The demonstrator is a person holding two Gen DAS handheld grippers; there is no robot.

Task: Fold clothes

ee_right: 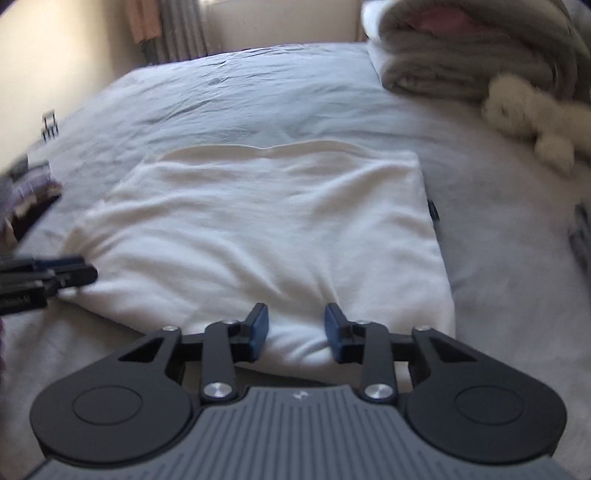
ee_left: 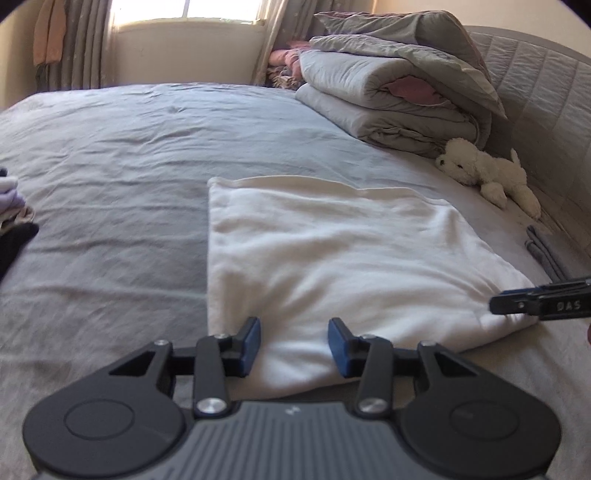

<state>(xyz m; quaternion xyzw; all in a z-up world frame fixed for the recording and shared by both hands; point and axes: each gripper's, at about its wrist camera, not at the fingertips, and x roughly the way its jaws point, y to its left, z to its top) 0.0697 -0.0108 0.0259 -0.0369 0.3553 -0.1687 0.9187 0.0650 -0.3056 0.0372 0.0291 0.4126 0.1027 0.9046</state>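
While the white garment lies folded into a flat, roughly rectangular shape on the grey bedsheet, I hold both grippers at its near edge. My left gripper has its jaws spread apart over the near left part of the cloth, the blue pads on either side of a soft ridge of fabric without pinching it. My right gripper is likewise released, its fingers parted above the near right part of the garment, with a small hump of cloth between them. In the left wrist view the tip of my right gripper comes in from the right edge, beside the garment's near right corner. Beyond the garment, a white plush toy lies near the padded grey headboard, just in front of a stack of folded grey duvets. A small pile of other clothes sits at the left edge of the bed, well apart from the garment. Curtains and a bright window stand behind the bed.
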